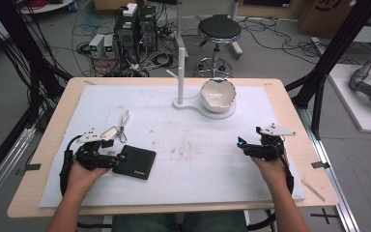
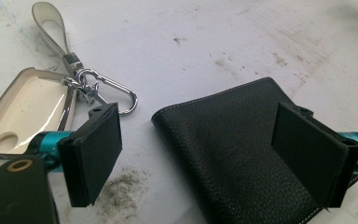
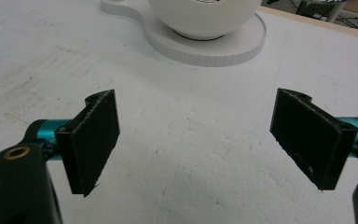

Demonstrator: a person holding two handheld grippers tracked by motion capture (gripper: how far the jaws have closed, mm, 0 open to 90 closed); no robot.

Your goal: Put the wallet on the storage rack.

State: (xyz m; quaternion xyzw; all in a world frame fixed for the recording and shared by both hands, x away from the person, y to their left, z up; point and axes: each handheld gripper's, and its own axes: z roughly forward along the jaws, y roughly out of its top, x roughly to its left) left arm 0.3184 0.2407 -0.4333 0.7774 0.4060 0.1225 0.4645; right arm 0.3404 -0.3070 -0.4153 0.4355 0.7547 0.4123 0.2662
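A black leather wallet (image 1: 135,162) lies flat on the white mat, left of centre. My left gripper (image 1: 118,155) rests just at its left edge, open; in the left gripper view the wallet (image 2: 233,154) lies between and beyond the two wide-set pads, untouched. A cream key fob with a silver carabiner and strap (image 1: 118,129) lies just beyond that gripper, also seen as the fob (image 2: 28,112) in the left gripper view. My right gripper (image 1: 244,145) hovers low over the bare mat at the right, open and empty. A white bowl (image 1: 218,94) sits on a white stand base (image 1: 229,112) at the back.
A white post (image 1: 180,67) rises from the stand base left of the bowl. The mat (image 1: 188,145) has smudged stains in the middle. A stool and tangled cables with electronics stand on the floor beyond the table's far edge.
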